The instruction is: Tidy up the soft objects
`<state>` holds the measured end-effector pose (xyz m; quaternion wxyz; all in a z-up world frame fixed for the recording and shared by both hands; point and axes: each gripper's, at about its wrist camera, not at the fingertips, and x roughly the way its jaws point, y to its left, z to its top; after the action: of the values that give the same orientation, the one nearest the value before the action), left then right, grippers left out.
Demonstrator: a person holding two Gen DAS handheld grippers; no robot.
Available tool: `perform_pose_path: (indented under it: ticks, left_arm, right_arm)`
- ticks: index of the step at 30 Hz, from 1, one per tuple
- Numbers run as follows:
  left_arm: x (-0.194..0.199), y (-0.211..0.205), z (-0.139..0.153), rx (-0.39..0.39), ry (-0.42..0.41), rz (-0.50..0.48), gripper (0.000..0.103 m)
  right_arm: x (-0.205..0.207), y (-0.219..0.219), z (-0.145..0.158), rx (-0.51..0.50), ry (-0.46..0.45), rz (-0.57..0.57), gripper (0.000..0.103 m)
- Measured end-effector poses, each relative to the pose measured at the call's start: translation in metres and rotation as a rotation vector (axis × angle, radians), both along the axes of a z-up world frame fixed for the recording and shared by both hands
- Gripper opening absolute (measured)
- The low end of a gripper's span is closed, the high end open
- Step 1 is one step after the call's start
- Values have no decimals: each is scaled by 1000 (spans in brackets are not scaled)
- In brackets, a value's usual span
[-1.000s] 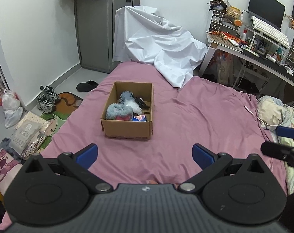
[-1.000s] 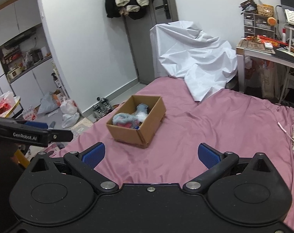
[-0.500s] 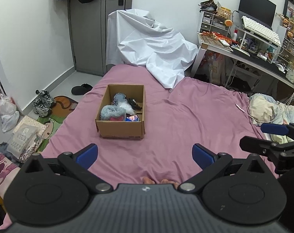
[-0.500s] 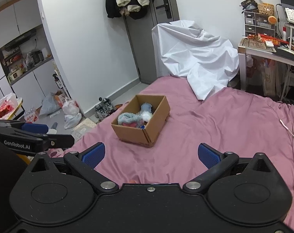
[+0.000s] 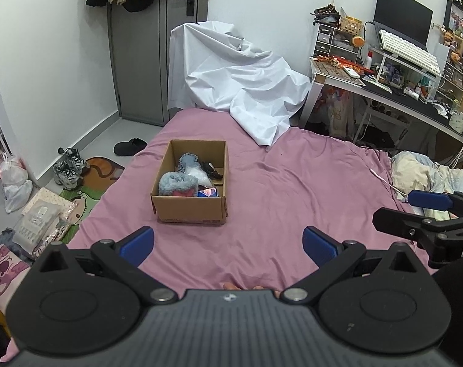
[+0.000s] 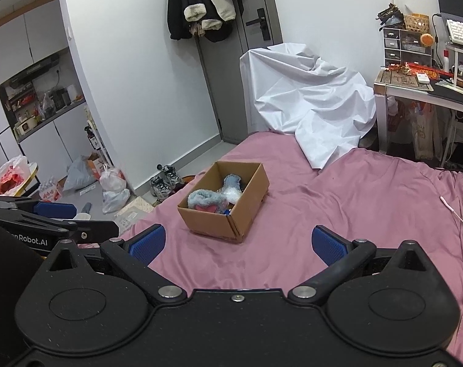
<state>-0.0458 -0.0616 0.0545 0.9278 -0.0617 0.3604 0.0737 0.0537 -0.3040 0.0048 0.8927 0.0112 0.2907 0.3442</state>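
I hold both tools wide and empty: left tool [image 5: 228, 241], right tool [image 6: 237, 243]. The box [image 5: 191, 211] of soft things sits at 11 o'clock on the bed [image 5: 292, 189]. Next, I judge, reach in.

White lettering on the side of the left gripper [image 6: 57, 211], low at the left of the box [image 6: 225, 202] in the right wrist view, reads "nRobot.AI", its start cut off. The right gripper [image 5: 427, 211], right of the box in the left wrist view, shows only "D". Nothing else is legible.
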Motion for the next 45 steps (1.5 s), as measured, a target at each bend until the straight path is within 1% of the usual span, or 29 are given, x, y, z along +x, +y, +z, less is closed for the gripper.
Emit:
perform_pose_path:
  ticks: [8, 12, 30, 45]
  left_arm:
    - [0, 0, 2, -2, -22, 10, 102]
    - [0, 0, 2, -9, -25, 13, 102]
    - [0, -2, 4, -14, -33, 19, 102]
    - [-1, -2, 4, -13, -36, 47, 102]
  right_arm:
    - [0, 1, 3, 0, -35, -5, 103]
    - [1, 0, 1, 14, -23, -4, 103]
    - [-2, -1, 1, 20, -41, -4, 103]
    - [-1, 0, 3, 27, -43, 3, 103]
